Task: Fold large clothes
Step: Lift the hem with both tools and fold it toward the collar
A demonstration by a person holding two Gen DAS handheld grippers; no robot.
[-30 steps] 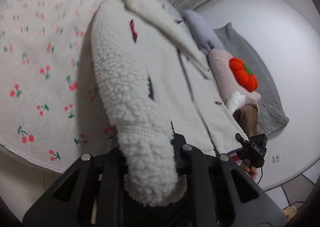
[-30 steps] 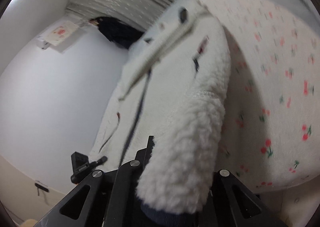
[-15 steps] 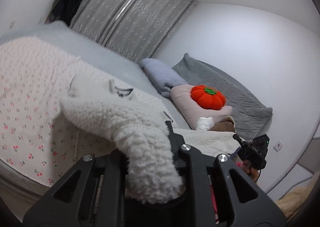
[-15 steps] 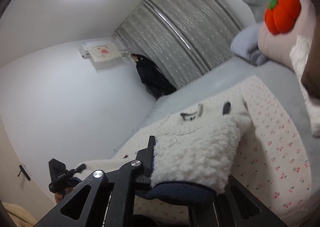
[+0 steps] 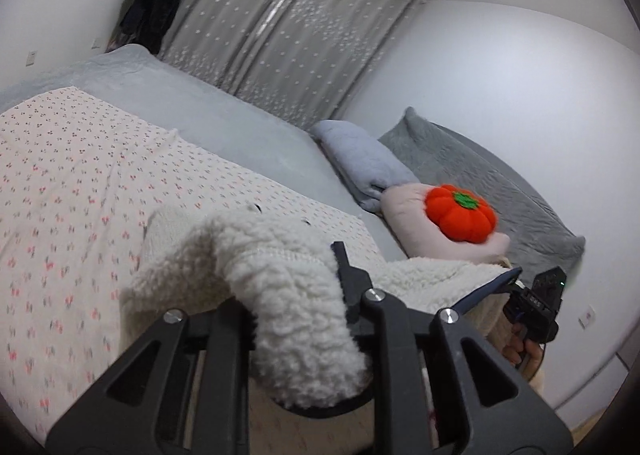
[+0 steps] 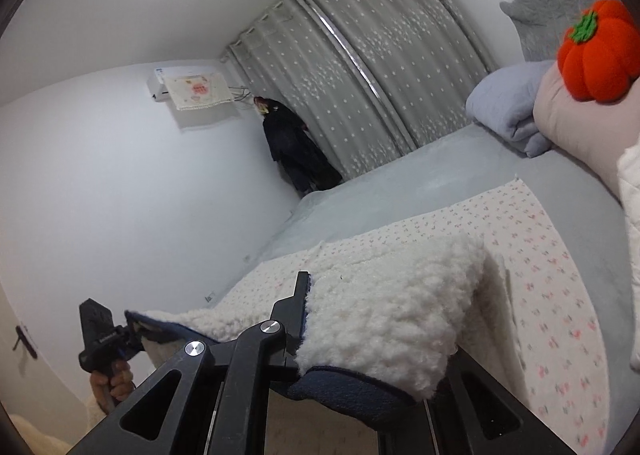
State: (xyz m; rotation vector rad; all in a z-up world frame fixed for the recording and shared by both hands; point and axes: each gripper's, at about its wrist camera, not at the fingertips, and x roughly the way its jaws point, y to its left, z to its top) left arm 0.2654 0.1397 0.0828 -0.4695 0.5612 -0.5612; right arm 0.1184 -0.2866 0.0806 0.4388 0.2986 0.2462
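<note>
step: lifting fleece jacket [image 5: 296,295] off the blanket [image 5: 80,183] | left gripper [image 5: 300,319] clamped on jacket | right gripper [image 6: 372,339] clamped on jacket | jacket hangs between both | next: likely carry edge forward, lay it flat

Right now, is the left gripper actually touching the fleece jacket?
Touching. The left wrist view shows the left gripper closed on a white fleece jacket cuff, with pile bulging out between its fingers.

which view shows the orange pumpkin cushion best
The left wrist view: the orange pumpkin cushion sits whole on the pink pillow. In the right wrist view the cushion lies at the distorted edge, partly cut off.
</note>
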